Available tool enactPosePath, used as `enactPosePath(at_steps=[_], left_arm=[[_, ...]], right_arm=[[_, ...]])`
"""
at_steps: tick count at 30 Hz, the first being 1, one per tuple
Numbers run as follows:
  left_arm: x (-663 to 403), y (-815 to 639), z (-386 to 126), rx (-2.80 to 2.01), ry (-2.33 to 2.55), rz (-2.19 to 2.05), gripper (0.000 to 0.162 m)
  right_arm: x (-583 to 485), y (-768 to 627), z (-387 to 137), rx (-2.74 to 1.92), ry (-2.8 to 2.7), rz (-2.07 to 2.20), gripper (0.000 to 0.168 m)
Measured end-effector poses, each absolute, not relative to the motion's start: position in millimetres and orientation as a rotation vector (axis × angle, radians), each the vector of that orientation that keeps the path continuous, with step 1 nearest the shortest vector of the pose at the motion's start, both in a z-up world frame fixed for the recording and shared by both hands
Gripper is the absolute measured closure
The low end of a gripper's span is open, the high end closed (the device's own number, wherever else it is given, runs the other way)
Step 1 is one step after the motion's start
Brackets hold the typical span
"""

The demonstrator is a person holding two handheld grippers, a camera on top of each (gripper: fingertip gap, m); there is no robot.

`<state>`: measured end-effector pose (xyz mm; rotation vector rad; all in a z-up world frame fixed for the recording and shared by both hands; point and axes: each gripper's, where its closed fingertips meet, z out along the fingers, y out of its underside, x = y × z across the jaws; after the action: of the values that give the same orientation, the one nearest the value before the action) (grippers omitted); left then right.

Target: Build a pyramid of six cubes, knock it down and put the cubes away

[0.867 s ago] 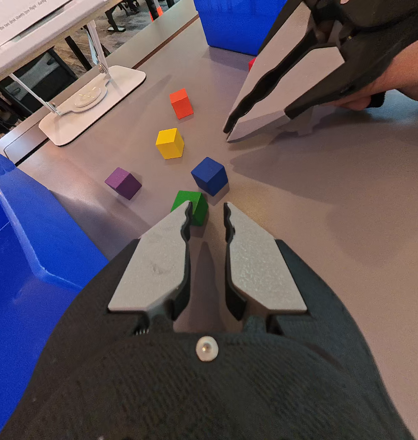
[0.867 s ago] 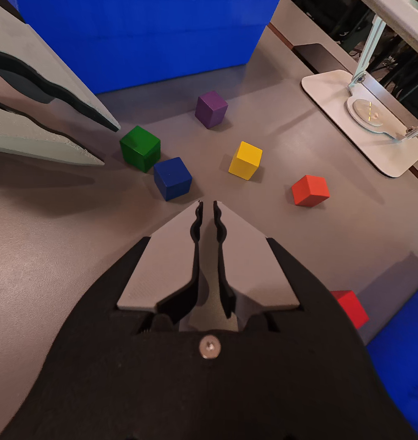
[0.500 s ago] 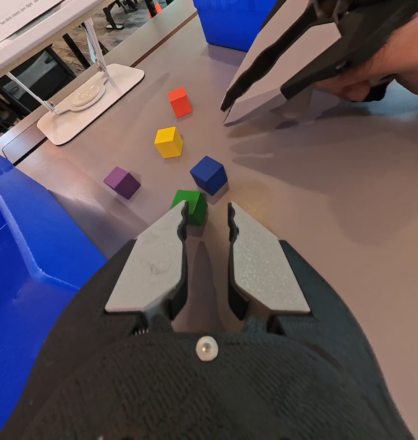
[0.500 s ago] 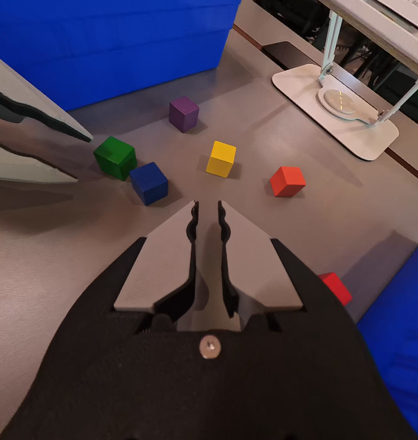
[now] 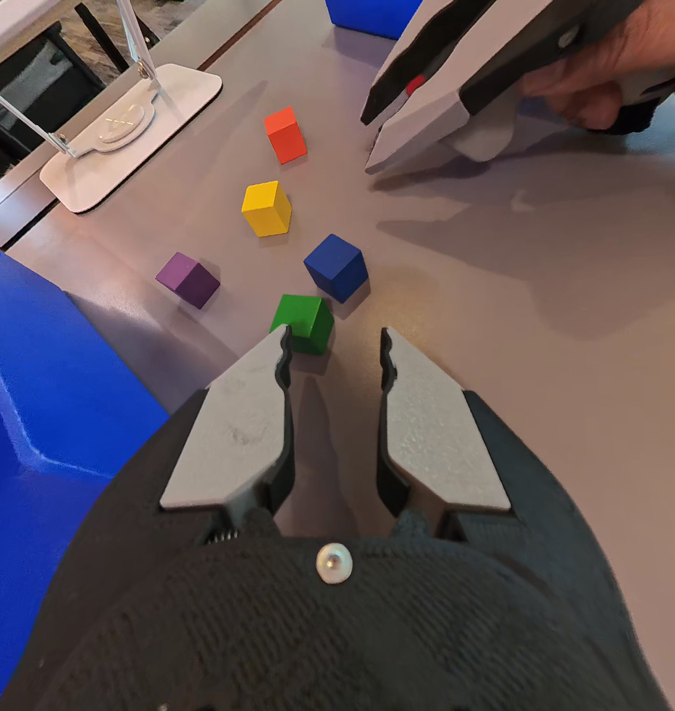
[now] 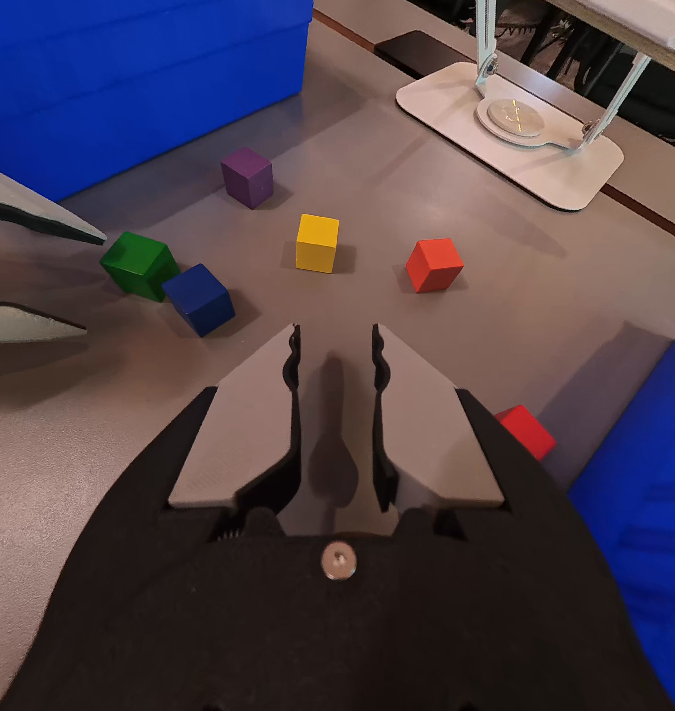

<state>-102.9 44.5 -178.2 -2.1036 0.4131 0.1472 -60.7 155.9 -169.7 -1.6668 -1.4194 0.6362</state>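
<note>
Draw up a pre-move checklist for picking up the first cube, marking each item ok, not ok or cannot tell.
1. Left gripper open: ok.
2. Right gripper open: ok.
3. Small green wooden cube just ahead of left gripper: ok.
4. Green cube clear of dark blue wooden cube: cannot tell; they sit very close.
5. All six cubes visible: ok, with purple cube, yellow cube, orange cube, red cube.
6. Cubes stacked: not ok.

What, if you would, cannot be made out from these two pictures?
- Red cube: right wrist view, half hidden behind the right gripper; left wrist view, only a sliver shows.
- Blue bins: both views, cut off by the edges, insides unseen.
- Green cube: left wrist view, a corner hidden by the left gripper.
- Stand: top cut off.
</note>
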Motion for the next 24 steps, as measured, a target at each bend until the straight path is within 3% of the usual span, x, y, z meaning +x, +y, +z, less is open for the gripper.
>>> enactPosePath(at_steps=[1,24], left_arm=[[-102.9,44.4,-177.8,-2.101,0.413,0.15,0.118],[-101.0,44.0,-175.3,-2.078,0.434,0.168,0.116]], right_arm=[[-60.8,155.5,-171.1,-1.669,-1.426,0.633,0.134],[-61.1,154.0,-171.6,-1.653,-1.445,0.608,0.134]])
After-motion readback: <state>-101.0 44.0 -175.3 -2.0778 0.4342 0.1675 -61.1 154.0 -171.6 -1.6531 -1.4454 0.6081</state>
